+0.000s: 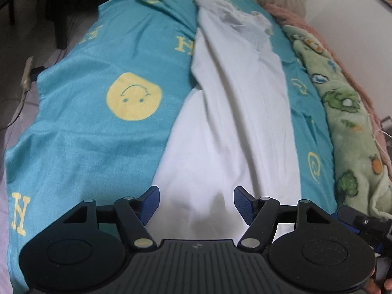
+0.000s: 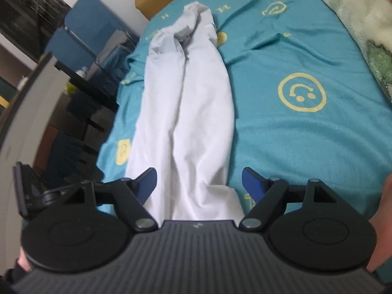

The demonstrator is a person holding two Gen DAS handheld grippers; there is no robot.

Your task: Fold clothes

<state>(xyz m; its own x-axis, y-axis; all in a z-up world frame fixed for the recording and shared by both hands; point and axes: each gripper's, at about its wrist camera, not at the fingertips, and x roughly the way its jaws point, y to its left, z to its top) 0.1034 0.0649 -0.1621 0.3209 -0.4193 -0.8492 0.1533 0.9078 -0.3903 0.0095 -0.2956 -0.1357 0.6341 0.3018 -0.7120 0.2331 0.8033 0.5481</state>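
A white garment (image 1: 227,122) lies folded into a long narrow strip on the teal bedsheet (image 1: 93,132), its collar end at the far side. My left gripper (image 1: 197,204) is open, its blue pads either side of the garment's near end, holding nothing. In the right wrist view the same white garment (image 2: 186,112) stretches away from me on the teal sheet (image 2: 294,134). My right gripper (image 2: 199,185) is open over the garment's near end, with nothing between its pads.
A green patterned fleece blanket (image 1: 348,112) and a pink blanket (image 1: 294,17) lie along the bed's right side. The bed's left edge drops to the floor (image 1: 14,56). Blue chairs (image 2: 80,34) and a dark table (image 2: 80,80) stand beside the bed.
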